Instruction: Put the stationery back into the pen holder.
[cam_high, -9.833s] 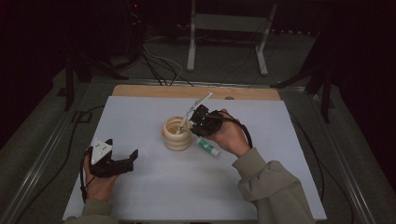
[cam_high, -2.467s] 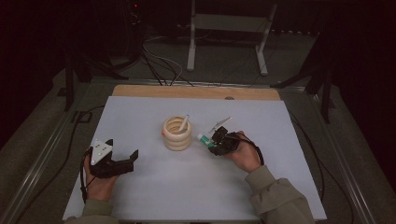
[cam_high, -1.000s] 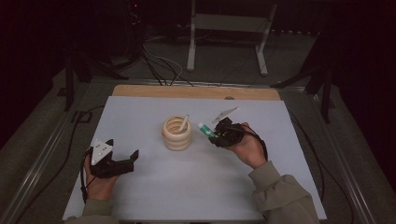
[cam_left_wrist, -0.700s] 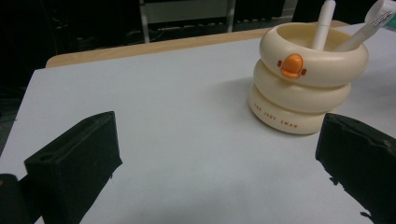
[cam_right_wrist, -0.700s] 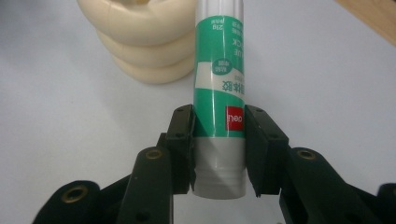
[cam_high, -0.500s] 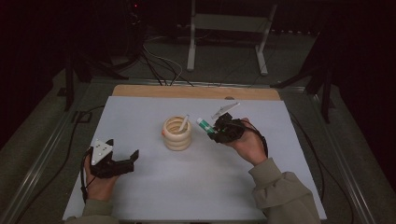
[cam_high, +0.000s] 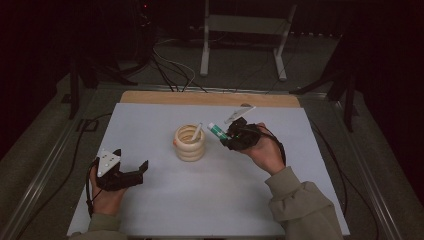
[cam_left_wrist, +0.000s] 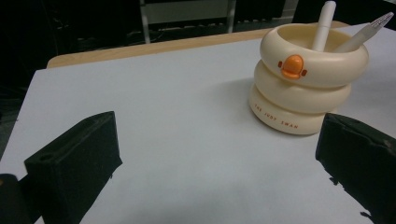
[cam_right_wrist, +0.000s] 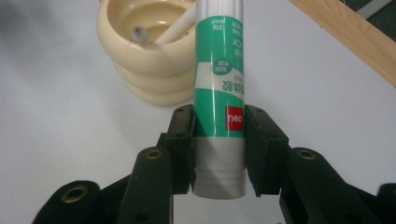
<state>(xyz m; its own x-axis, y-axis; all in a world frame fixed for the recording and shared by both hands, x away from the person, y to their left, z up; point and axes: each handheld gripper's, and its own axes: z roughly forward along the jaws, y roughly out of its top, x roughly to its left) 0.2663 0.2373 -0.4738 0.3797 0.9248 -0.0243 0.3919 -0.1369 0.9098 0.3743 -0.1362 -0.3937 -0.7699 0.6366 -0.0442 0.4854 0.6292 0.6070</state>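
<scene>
Step in hand: carrying the glue stick (cam_right_wrist: 219, 88) toward the cream ring-shaped holder (cam_high: 189, 143), as I judge it; the stick is not yet in.
Right hand-held gripper (cam_high: 231, 137): clamped on the lower part of the glue stick, one jaw on each side, above the grey base.
Glue stick: held off the tabletop (cam_high: 280, 150), just right of the holder, its far end pointing toward the holder's rim.
Holder: stands mid-tabletop with a white pen (cam_left_wrist: 323, 25) and a second, pale pen (cam_left_wrist: 364, 31) already leaning inside; an orange beak mark on its left side.
Left hand-held gripper (cam_high: 131, 174): resting at the near left, jaws wide apart with nothing between them, well apart from the holder.
Next move: likely to tip the stick upright, bring it over the opening clear of the two pens, then lower and let go.
</scene>
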